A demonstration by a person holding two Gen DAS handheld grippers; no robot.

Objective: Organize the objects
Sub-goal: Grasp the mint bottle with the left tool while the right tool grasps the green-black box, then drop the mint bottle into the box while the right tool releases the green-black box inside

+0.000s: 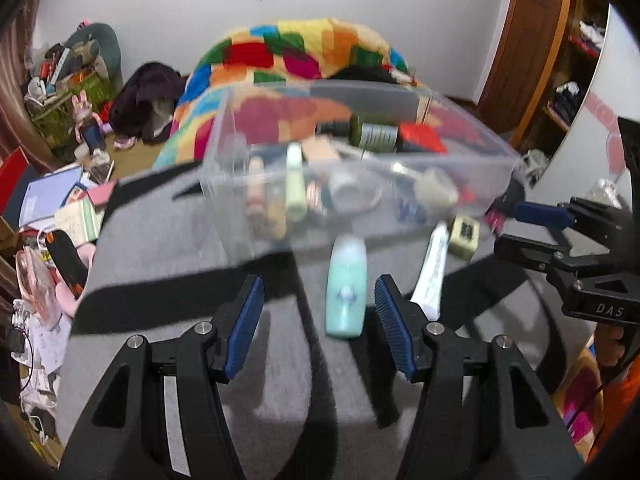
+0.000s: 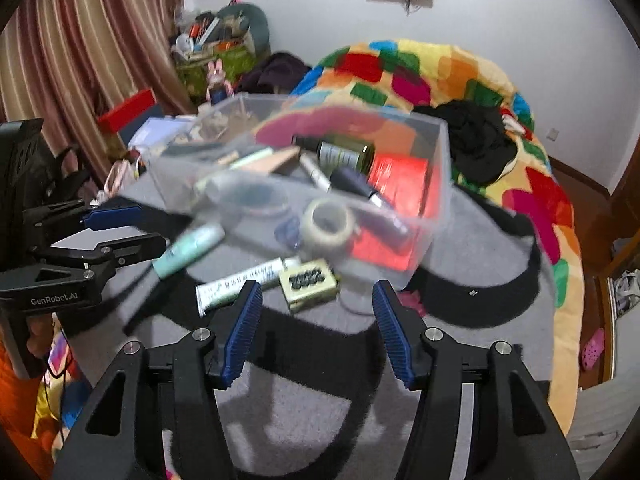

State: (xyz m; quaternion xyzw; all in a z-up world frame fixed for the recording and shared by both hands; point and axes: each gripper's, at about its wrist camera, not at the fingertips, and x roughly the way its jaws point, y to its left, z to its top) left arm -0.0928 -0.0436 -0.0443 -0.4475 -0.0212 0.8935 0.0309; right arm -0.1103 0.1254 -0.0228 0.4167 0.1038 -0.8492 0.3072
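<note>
A clear plastic bin (image 1: 224,184) stands on a grey cloth and holds several toiletries, a tape roll and a red box. In front of it lie a mint-green bottle (image 1: 346,292), a white tube (image 1: 430,272) and a small olive box (image 1: 464,236). My left gripper (image 1: 320,292) is open; the bottle lies between its fingers, close to the right pad, with neither pad pressing it. The right wrist view shows the bin (image 2: 440,168), bottle (image 2: 188,250), tube (image 2: 244,280) and olive box (image 2: 308,284). My right gripper (image 2: 317,286) is open just before the box, holding nothing.
The grey-and-black cloth (image 1: 168,240) covers the work surface. A patchwork blanket (image 2: 460,68) with black clothes lies behind. Books, boxes and clutter (image 1: 60,200) crowd the left; a striped curtain (image 2: 80,40) hangs there. Each gripper shows at the other view's edge.
</note>
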